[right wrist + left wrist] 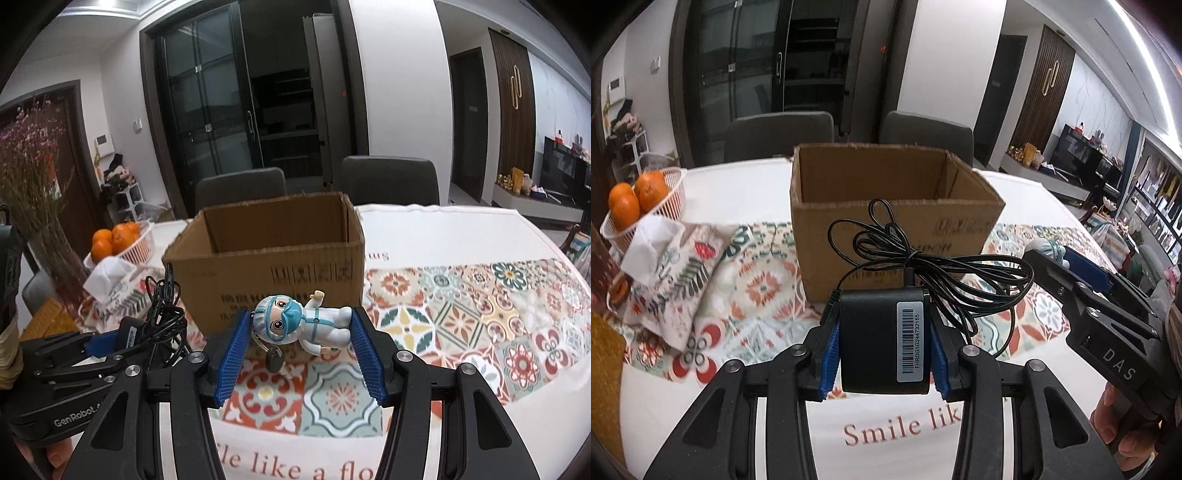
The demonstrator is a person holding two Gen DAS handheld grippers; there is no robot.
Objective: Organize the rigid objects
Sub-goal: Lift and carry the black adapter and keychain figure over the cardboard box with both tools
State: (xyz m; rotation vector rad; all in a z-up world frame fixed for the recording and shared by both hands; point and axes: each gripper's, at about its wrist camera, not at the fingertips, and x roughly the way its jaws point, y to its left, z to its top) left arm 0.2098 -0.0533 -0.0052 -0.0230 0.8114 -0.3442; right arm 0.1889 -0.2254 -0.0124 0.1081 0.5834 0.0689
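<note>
My left gripper (884, 317) is shut on a black power adapter (882, 339) with a barcode label; its coiled black cable (923, 266) hangs in front. My right gripper (301, 321) is shut on a small white figurine in a protective suit (303, 323), held sideways, with a key ring dangling below. An open, empty cardboard box (886, 206) stands just beyond both grippers; it also shows in the right wrist view (269, 254). The right gripper shows at the right of the left wrist view (1045, 254), and the left gripper with the adapter shows at the left of the right wrist view (110, 341).
A pink basket of oranges (642, 206) and a tissue pack (650, 247) sit at the left on a patterned table runner (461, 314). Two grey chairs (779, 134) stand behind the table. A vase of dried flowers (33, 192) stands far left.
</note>
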